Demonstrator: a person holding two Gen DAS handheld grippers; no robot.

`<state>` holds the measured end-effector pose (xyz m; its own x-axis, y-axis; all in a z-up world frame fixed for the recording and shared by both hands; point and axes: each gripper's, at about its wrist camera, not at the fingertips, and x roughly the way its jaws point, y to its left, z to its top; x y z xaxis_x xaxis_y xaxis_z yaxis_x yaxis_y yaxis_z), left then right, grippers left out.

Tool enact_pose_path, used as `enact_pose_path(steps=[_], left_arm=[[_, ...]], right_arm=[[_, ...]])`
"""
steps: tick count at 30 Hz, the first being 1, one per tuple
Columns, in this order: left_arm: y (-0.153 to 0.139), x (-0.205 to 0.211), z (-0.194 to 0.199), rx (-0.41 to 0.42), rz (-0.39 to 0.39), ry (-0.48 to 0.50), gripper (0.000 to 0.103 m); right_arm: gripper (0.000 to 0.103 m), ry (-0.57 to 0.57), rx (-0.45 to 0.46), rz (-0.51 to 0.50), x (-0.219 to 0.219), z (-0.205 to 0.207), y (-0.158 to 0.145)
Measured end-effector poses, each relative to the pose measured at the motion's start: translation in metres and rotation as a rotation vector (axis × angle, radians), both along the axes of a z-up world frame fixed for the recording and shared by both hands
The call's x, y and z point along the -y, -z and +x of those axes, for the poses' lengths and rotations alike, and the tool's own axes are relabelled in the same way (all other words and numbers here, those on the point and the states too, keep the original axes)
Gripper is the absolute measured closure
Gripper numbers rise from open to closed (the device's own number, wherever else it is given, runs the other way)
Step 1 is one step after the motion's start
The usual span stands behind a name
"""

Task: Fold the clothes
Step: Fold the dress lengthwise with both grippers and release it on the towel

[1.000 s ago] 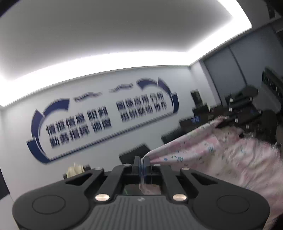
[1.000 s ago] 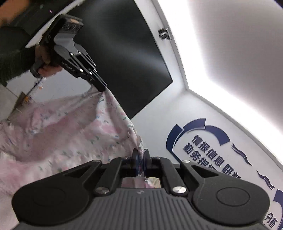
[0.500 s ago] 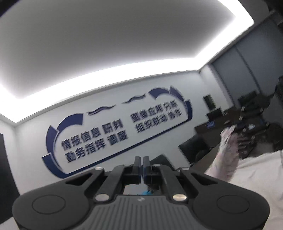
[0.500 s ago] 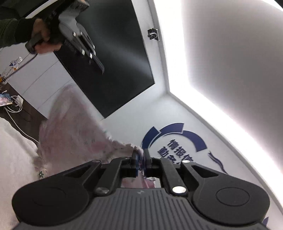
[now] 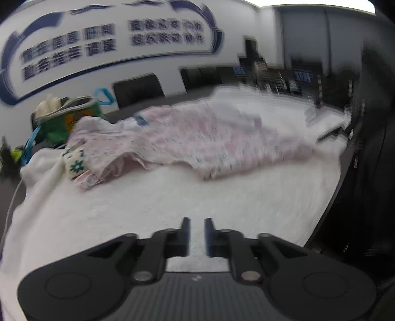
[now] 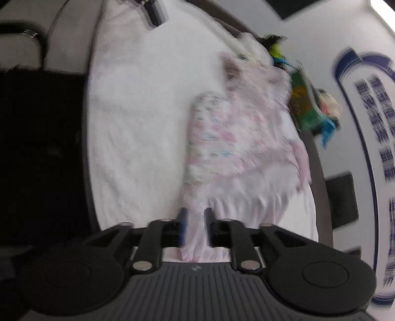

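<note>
Both views are smeared with motion blur; fine detail is unreliable.

My left gripper [image 5: 197, 230]: jaws parted and opening, nothing between them but the white cloth cover [image 5: 172, 197] of the table below. The pink floral garment [image 5: 187, 140] lies well ahead of this gripper, spread crosswise on the cover, not touching the fingers. Its ruffled edge faces me. To the front left, at the garment's end, a small cream piece with green flower prints [image 5: 75, 164] sits against it; I cannot tell whether it is part of the same garment. Beyond that, far left, a green bag [image 5: 66, 118] with blue handles. Black chairs [image 5: 138, 89] stand along the far side of the table, under a wall sign with blue lettering [image 5: 108, 34].

My right gripper [image 6: 196, 226]: jaws parted and opening. The near hem of the pink garment [image 6: 237, 148] lies loose in the gap between the fingers; the pads do not press it. From there the garment stretches straight ahead and slightly right, flat on the white cover [image 6: 128, 111]. The green bag [image 6: 306, 103] sits ahead and to the right, past the garment's far edge. A dark metal object [image 6: 154, 11] shows far ahead left, too blurred to name.
</note>
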<state>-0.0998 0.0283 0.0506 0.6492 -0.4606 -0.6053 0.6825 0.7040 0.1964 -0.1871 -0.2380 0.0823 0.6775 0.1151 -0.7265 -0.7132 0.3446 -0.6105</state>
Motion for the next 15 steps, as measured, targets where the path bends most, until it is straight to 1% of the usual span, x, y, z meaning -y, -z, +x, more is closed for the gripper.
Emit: enact_pose_path(steps=[1, 2, 3, 5, 7, 8, 10, 11, 15], left_arm=[[-0.001, 0.011, 0.0, 0.05, 0.057, 0.029, 0.059], [0.001, 0.021, -0.005, 0.099, 0.091, 0.06, 0.048], [0.004, 0.03, -0.007, 0.138, 0.119, 0.092, 0.044], [0.01, 0.042, -0.001, 0.164, 0.136, 0.144, 0.042], [0.014, 0.052, 0.009, 0.155, 0.112, 0.139, 0.042], [0.017, 0.058, 0.015, 0.151, 0.1, 0.136, 0.042], [0.021, 0.06, 0.02, 0.135, 0.082, 0.105, 0.042], [0.023, 0.056, 0.022, 0.13, 0.074, 0.082, 0.042], [0.024, 0.026, 0.023, 0.121, 0.03, -0.026, 0.042]], right_arm=[[0.043, 0.009, 0.027, 0.057, 0.0, 0.001, -0.006], [0.027, -0.001, 0.062, 0.12, 0.004, 0.002, -0.014], [0.024, -0.01, 0.097, 0.183, 0.007, 0.003, -0.021], [0.025, -0.04, 0.136, 0.328, -0.001, 0.005, -0.026], [0.025, -0.062, 0.174, 0.356, -0.022, 0.012, -0.012], [0.025, -0.074, 0.188, 0.365, -0.032, 0.015, -0.004], [0.033, -0.101, 0.165, 0.318, -0.044, 0.03, 0.019], [0.04, -0.107, 0.148, 0.316, -0.05, 0.042, 0.026], [0.042, -0.128, 0.08, 0.308, -0.074, 0.089, 0.053]])
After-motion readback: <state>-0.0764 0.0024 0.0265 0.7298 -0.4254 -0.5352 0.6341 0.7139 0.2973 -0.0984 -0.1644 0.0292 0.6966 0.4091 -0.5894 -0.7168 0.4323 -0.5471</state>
